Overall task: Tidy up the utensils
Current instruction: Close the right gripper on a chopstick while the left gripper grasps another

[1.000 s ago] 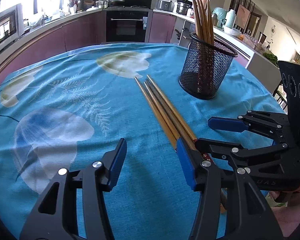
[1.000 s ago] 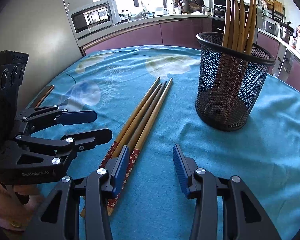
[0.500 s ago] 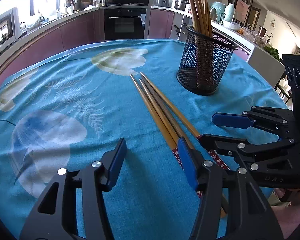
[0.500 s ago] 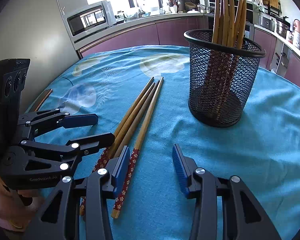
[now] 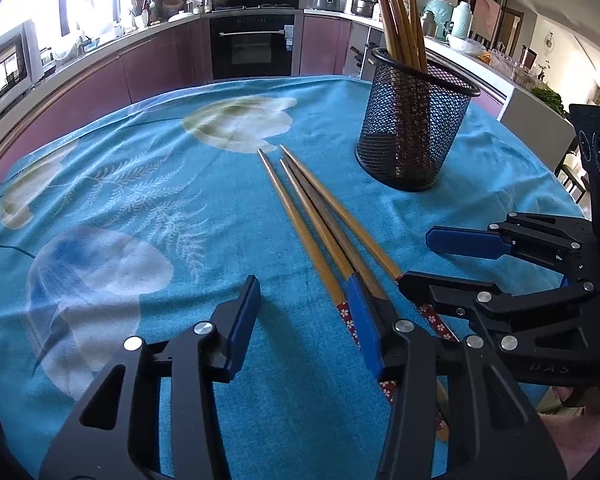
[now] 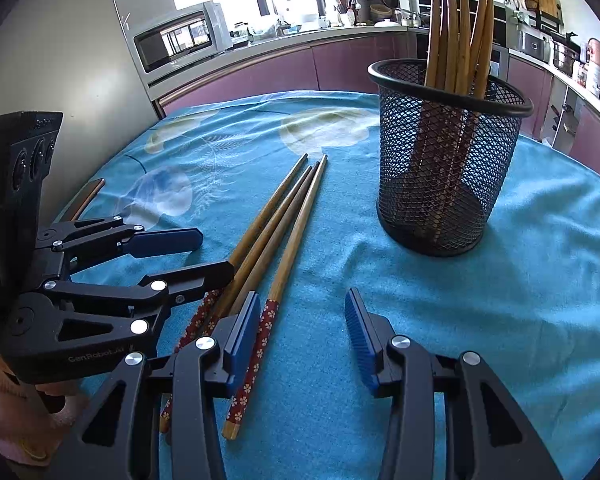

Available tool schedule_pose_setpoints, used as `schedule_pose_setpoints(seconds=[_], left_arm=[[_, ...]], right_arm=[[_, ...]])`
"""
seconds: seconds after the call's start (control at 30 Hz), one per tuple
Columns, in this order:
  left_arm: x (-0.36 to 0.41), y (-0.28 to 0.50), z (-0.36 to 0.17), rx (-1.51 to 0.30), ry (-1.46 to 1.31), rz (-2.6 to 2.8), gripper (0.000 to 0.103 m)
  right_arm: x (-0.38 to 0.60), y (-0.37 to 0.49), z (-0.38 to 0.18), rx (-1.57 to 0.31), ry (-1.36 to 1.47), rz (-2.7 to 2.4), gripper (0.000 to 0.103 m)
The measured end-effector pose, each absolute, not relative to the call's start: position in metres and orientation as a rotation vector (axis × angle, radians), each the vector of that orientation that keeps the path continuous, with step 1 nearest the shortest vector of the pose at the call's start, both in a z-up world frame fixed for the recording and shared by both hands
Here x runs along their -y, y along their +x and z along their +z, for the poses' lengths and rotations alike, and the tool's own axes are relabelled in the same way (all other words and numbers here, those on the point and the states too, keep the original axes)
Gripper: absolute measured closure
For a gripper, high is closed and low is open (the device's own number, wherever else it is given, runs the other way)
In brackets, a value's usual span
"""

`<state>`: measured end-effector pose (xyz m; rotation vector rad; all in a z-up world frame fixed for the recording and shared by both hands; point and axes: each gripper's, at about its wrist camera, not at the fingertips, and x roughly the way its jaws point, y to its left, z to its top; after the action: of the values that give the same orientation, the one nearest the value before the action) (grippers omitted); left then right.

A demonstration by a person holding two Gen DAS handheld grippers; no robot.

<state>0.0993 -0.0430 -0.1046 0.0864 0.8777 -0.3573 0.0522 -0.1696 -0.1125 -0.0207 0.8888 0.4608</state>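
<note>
Several wooden chopsticks [image 5: 312,216] [image 6: 276,216] with red flowered ends lie side by side on the blue tablecloth [image 5: 140,208]. A black mesh holder [image 5: 412,132] [image 6: 444,184] stands beyond them with several chopsticks upright in it. My left gripper [image 5: 302,292] [image 6: 204,254] hovers at their near ends, its jaws closing. Its right finger is over the bundle and the pads press on nothing. My right gripper [image 6: 302,300] [image 5: 432,260] stands open beside it. The rightmost chopstick's red end lies just inside its left finger, untouched.
The table's round edge [image 6: 580,168] falls away on all sides. Kitchen counters, an oven [image 5: 252,48] and a microwave [image 6: 180,40] stand behind it. A thin brown object [image 6: 88,196] lies at the cloth's left edge. A hand [image 6: 8,408] holds the left gripper.
The left gripper's jaws have narrowed a little and its view has shifted slightly, with the chopsticks' red ends now showing beside its right finger. The right gripper has stayed put.
</note>
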Motion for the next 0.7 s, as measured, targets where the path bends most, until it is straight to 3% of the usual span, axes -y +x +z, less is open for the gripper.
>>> schedule_pose_setpoints(seconds=[0.1,0.53,0.7], left_arm=[[0.042,0.100,-0.107,-0.880,0.104,-0.346,0.070],[0.041,0.112,-0.105,-0.881,0.088,-0.334,0.071],[0.043,0.118,-0.105,-0.885,0.078,-0.331,0.080]], right_arm=[[0.170,0.052,-0.112,-0.889,-0.020,0.462,0.061],[0.155,0.072,-0.112,-0.890,-0.070,0.450,0.062],[0.151,0.085,-0.112,-0.904,-0.078,0.443,0.074]])
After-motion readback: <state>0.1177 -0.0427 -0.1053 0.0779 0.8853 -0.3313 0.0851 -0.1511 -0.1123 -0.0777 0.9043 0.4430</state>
